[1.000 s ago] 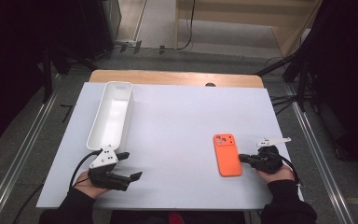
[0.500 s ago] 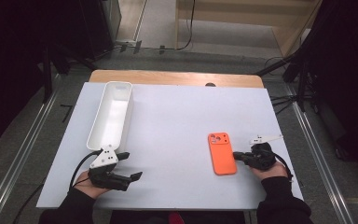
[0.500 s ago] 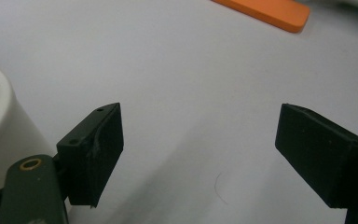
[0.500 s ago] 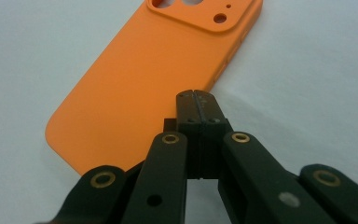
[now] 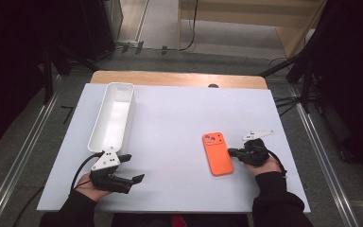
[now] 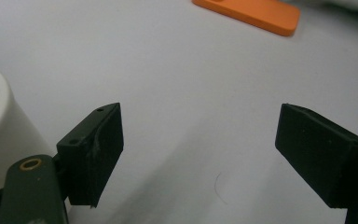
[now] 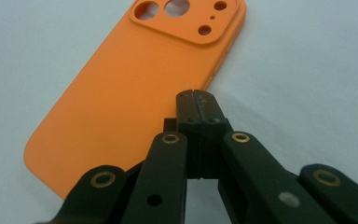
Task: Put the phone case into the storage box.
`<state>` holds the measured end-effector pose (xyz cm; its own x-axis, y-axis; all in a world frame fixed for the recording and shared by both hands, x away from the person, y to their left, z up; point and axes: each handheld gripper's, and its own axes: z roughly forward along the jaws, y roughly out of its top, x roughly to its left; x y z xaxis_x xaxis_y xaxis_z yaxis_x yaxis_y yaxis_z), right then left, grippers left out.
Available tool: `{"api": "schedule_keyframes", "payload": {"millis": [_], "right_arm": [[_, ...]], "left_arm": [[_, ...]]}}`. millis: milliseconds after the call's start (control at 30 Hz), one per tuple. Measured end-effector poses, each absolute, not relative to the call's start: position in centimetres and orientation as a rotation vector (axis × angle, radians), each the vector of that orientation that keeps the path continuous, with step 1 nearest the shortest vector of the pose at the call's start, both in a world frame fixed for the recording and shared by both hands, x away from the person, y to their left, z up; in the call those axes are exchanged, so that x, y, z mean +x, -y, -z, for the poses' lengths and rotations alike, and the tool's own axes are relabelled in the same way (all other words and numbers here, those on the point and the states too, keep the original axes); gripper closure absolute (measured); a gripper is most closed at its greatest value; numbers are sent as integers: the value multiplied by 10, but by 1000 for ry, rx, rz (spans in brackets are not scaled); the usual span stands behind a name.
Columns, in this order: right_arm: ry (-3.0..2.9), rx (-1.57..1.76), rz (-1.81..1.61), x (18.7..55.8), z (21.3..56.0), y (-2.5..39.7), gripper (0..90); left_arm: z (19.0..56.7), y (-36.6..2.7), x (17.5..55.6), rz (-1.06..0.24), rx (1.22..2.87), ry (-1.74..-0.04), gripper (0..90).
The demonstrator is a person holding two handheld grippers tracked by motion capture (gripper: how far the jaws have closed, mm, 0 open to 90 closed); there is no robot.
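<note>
Phone case [image 5: 218, 152] flat on table [image 5: 179, 118], right; right tool [image 5: 234, 152] pressed closed, touching its edge. Left tool [image 5: 137, 178] wide, near tray [image 5: 113, 116].

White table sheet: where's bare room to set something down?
Biggest free patch on the white table sheet: between the long white plastic tray and the orange phone case. The far right corner is bare too. Crowded: right gripper, shut against the case; left gripper, open below the tray.

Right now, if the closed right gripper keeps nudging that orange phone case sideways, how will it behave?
The phone case lies flat with open camera holes, so it is probably light and should slide, not tip. The shut right gripper meets its long edge off-centre, so it may swivel. It looks thin and may flex when lifted.
</note>
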<state>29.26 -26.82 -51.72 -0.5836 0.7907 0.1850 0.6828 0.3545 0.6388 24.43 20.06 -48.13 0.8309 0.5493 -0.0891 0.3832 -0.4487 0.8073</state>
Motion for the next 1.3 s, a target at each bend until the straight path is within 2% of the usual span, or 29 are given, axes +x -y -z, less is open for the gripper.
{"api": "schedule_keyframes", "payload": {"millis": [833,1067,1233,1300], "right_arm": [[-2486,1265,-1055,328,519,217,881],[-2468,1275,-1052,330,519,216,880],[-2428,1297,-1081,330,515,225,806],[-2414,1301,-1100,329,512,227,747]], "left_arm": [[481,-202,244,-231,2087,-688,156],[481,-203,244,-229,2089,-688,156],[481,-203,244,-227,2089,-686,156],[481,-203,244,-226,2089,-686,156]]}}
